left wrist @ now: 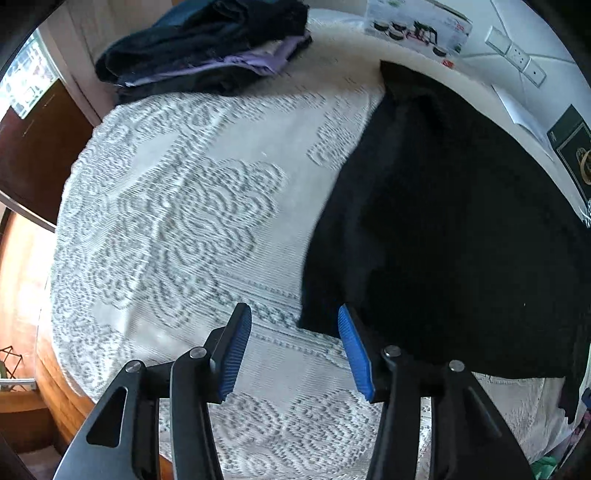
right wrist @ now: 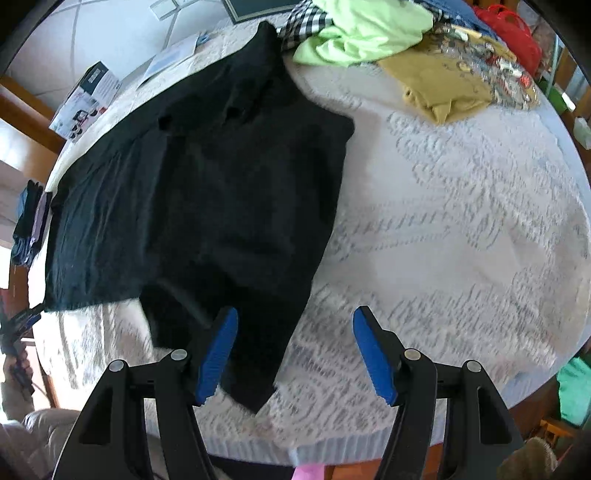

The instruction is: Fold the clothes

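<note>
A black shirt [right wrist: 207, 192] lies spread on the white lace-covered round table [right wrist: 461, 221], with one side folded over its body. It also fills the right half of the left wrist view [left wrist: 443, 229]. My left gripper [left wrist: 294, 350] is open and empty, hovering above the tablecloth [left wrist: 177, 221] just off the shirt's near left corner. My right gripper [right wrist: 293, 350] is open and empty, above the shirt's near right corner, its left fingertip over the black cloth.
A stack of folded dark and purple clothes [left wrist: 207, 51] sits at the table's far left. A pile of unfolded clothes, green [right wrist: 365, 33], mustard [right wrist: 443, 88] and patterned, lies at the far right. Boxes [right wrist: 85, 99] and papers [right wrist: 170, 59] stand along the back edge.
</note>
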Demonstrator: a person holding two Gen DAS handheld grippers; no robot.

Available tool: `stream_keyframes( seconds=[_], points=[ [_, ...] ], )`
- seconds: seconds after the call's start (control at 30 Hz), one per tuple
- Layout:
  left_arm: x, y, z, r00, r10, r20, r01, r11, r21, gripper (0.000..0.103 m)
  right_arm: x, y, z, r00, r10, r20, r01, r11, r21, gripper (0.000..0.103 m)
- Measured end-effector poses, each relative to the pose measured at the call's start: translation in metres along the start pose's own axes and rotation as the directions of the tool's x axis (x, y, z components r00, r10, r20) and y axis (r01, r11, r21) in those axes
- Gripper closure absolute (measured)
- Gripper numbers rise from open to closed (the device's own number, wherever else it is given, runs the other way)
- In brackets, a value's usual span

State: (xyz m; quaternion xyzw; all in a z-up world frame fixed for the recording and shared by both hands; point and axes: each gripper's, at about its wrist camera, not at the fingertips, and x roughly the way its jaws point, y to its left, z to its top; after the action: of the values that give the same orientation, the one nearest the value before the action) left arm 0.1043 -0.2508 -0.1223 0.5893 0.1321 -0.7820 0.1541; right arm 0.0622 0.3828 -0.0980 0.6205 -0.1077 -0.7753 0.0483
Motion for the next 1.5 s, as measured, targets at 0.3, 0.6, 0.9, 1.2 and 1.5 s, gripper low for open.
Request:
stream_keyframes(
  seconds=[0.3,0.6,0.9,1.2,1.5],
  points=[
    [0.01,-0.02,-0.005,0.997,-0.064,-0.04,0.065,0.998,0.014,0.05,0.001,0.014,-0.028,0.995,0.074,-0.066,-0.074,0.997,-0.001,0.029],
    [-0.001,-0.029,-0.008,0.998,-0.055,-0.025,0.057,0.997,0.048,0.041,0.021,0.03,-0.033,0.992,0.066,-0.109,-0.069,0.997,-0.022,0.029],
    [-0.011,-0.052,-0.003,0.999,-0.038,-0.038,0.04,0.998,0.053,0.093,0.031,0.031,-0.029,0.993,0.018,-0.117,-0.022,0.999,-0.03,0.093],
    [-0.077,-0.073,0.051,0.997,-0.076,-0.034,0.078,0.994,0.077,0.093,-0.034,0.045,0.036,0.999,0.048,0.016,-0.046,0.994,-0.096,0.096],
    [-0.069,-0.115,0.159,0.996,-0.079,-0.044,0.082,0.993,0.087,0.093,-0.031,0.05,0.145,0.994,-0.028,0.103,0.041,0.99,-0.134,0.095]
  ],
)
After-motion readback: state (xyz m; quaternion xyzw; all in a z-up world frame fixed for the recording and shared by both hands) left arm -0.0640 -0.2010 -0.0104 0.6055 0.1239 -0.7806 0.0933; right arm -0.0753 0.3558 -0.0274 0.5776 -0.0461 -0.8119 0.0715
